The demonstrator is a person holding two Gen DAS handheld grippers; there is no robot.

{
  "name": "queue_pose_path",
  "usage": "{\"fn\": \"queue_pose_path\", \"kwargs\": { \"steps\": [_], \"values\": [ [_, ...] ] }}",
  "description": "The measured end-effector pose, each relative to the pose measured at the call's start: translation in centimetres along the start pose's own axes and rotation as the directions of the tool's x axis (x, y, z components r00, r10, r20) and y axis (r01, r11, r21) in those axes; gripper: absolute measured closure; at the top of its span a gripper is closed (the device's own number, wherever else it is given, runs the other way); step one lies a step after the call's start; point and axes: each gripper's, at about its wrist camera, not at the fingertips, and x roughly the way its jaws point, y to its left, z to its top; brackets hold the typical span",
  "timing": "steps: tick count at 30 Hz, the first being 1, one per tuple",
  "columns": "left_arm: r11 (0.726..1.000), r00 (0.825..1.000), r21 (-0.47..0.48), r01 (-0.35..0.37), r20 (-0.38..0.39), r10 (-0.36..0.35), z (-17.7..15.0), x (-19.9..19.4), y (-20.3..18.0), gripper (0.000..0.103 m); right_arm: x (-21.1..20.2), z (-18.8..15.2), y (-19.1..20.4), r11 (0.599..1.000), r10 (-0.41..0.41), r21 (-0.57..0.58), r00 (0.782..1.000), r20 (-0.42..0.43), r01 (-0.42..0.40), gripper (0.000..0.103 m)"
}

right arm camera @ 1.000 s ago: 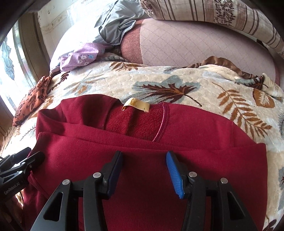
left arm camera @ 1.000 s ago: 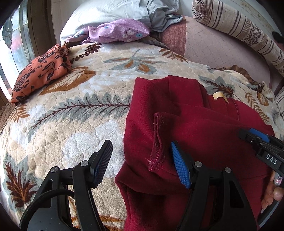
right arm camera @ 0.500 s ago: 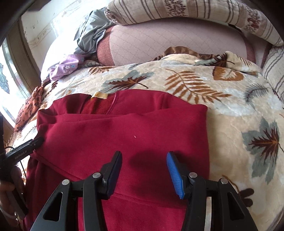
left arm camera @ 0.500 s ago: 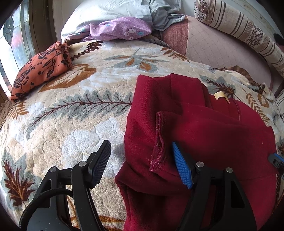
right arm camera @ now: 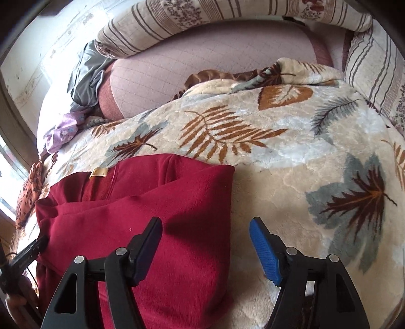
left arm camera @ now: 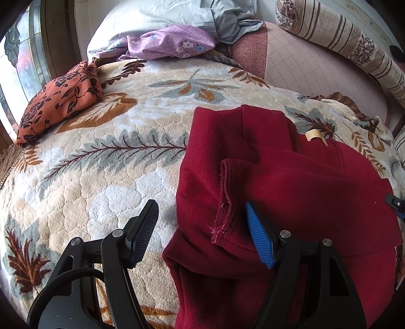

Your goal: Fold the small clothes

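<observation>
A dark red fleece garment [left arm camera: 291,192] lies partly folded on a leaf-patterned blanket [left arm camera: 101,164], with a tan neck label [left arm camera: 314,134] and a hemmed edge [left arm camera: 225,202] turned up. My left gripper [left arm camera: 202,227] is open and empty, straddling the garment's left edge. In the right wrist view the garment [right arm camera: 152,202] fills the lower left. My right gripper [right arm camera: 206,243] is open and empty, straddling the garment's right edge, its blue finger [right arm camera: 264,250] over bare blanket [right arm camera: 291,177].
An orange floral cloth [left arm camera: 60,98] lies at the blanket's far left by the window. A purple floral cloth [left arm camera: 169,45] and grey bedding [left arm camera: 227,22] lie at the back. A pink cushion [right arm camera: 202,68] and striped bolsters [right arm camera: 227,17] border the far side.
My right gripper has swung to the right, from over the garment's middle to its right edge, and its jaws have opened wider. My left gripper has barely moved.
</observation>
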Motion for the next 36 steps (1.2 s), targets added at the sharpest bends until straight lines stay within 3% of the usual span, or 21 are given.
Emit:
{"fn": "queue_pose_path", "kwargs": {
  "steps": [1, 4, 7, 9, 11, 14, 19, 26, 31, 34, 36],
  "values": [
    [1.000, 1.000, -0.003, 0.015, 0.011, -0.015, 0.0, -0.2, 0.0, 0.033, 0.8, 0.2, -0.1, 1.000, 0.019, 0.007, 1.000, -0.021, -0.018, 0.035],
    [0.996, 0.995, -0.006, 0.093, 0.040, -0.093, 0.2, -1.2, -0.4, 0.033, 1.8, 0.6, 0.0, 0.999, 0.041, -0.008, 0.998, -0.043, -0.041, 0.076],
    [0.995, 0.994, 0.044, 0.094, 0.044, -0.096, 0.2, -1.7, -1.6, 0.033, 0.3, 0.7, 1.5, 0.987, -0.035, -0.154, 0.999, 0.017, 0.038, 0.090],
    [0.994, 0.997, 0.085, 0.064, 0.038, -0.067, 0.1, -1.4, -2.3, 0.033, -0.5, 0.7, 1.7, 0.974, -0.085, -0.207, 0.994, 0.067, 0.097, 0.091],
    [0.993, 0.998, 0.108, 0.043, 0.030, -0.046, -0.1, -1.0, -2.6, 0.033, 0.3, 0.7, 1.0, 0.969, -0.136, -0.202, 0.989, 0.058, 0.145, 0.091],
    [0.994, 0.999, 0.105, 0.038, 0.030, -0.042, -0.2, -1.1, -2.5, 0.033, 1.4, 0.5, -0.1, 0.978, -0.130, -0.162, 0.991, 0.036, 0.134, 0.091],
    [0.996, 0.999, 0.067, 0.050, 0.018, -0.051, -0.1, -0.9, -1.8, 0.032, -1.7, 0.9, -0.9, 0.991, -0.107, -0.075, 0.993, 0.044, 0.110, 0.088],
    [0.997, 0.999, 0.064, 0.036, 0.014, -0.037, -0.2, -0.6, -1.9, 0.032, -4.3, -2.4, 1.4, 0.989, 0.000, -0.150, 1.000, 0.007, 0.001, 0.085],
    [0.997, 0.999, 0.061, 0.037, 0.001, -0.037, -0.2, -0.1, -1.8, 0.032, -2.4, -4.4, 0.8, 0.986, -0.069, -0.153, 0.997, -0.015, 0.066, 0.085],
    [0.998, 0.999, 0.053, 0.041, -0.004, -0.041, -0.2, -0.1, -1.6, 0.031, -2.0, -4.0, 0.4, 0.976, -0.155, -0.156, 0.988, 0.011, 0.155, 0.067],
    [0.998, 0.999, 0.047, 0.046, -0.005, -0.046, -0.1, -0.3, -1.4, 0.031, -2.4, -3.8, -0.2, 0.987, -0.124, -0.107, 0.992, 0.000, 0.123, 0.067]
  ]
}}
